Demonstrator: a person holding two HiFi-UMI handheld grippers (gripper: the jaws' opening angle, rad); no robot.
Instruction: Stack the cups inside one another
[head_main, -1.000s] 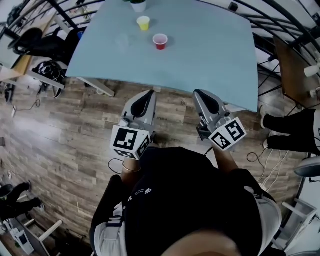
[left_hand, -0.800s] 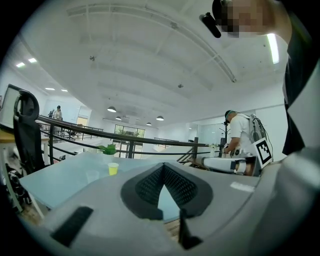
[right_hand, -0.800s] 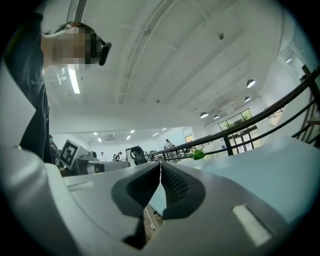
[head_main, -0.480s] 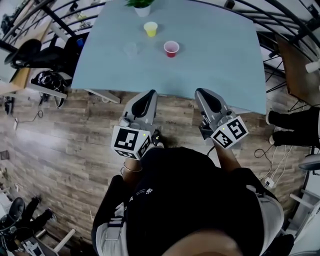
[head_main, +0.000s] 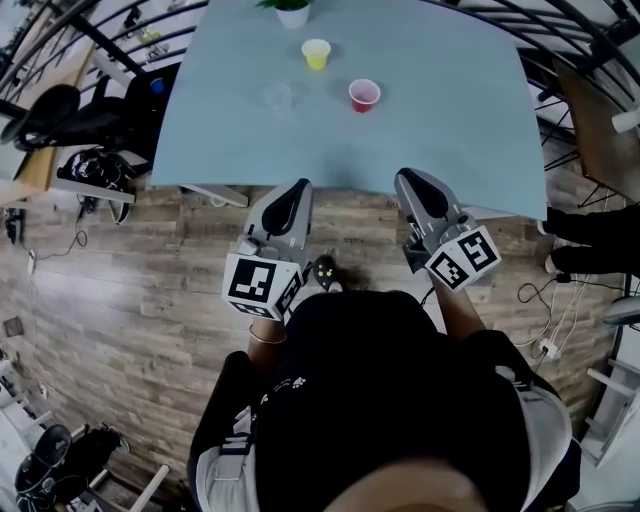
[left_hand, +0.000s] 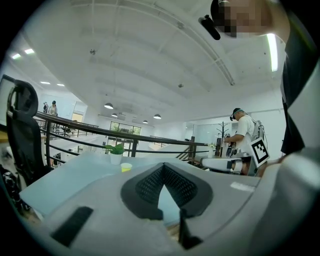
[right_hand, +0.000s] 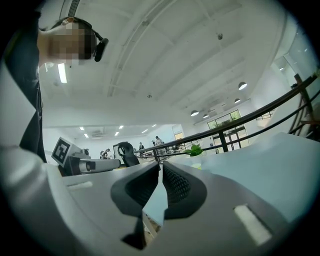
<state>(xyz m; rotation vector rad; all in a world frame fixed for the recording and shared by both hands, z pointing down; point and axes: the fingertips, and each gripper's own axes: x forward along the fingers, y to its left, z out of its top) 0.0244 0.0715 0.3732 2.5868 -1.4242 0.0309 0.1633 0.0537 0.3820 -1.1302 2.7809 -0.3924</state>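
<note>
Well beyond the fingers (head_main: 287, 206), cups (head_main: 364, 95)

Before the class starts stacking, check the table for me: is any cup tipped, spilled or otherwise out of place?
Nothing stands out. The yellow cup and red cup stand upright, openings up, apart on the table. The clear cup is too faint to judge fully, but no spill shows.
</note>
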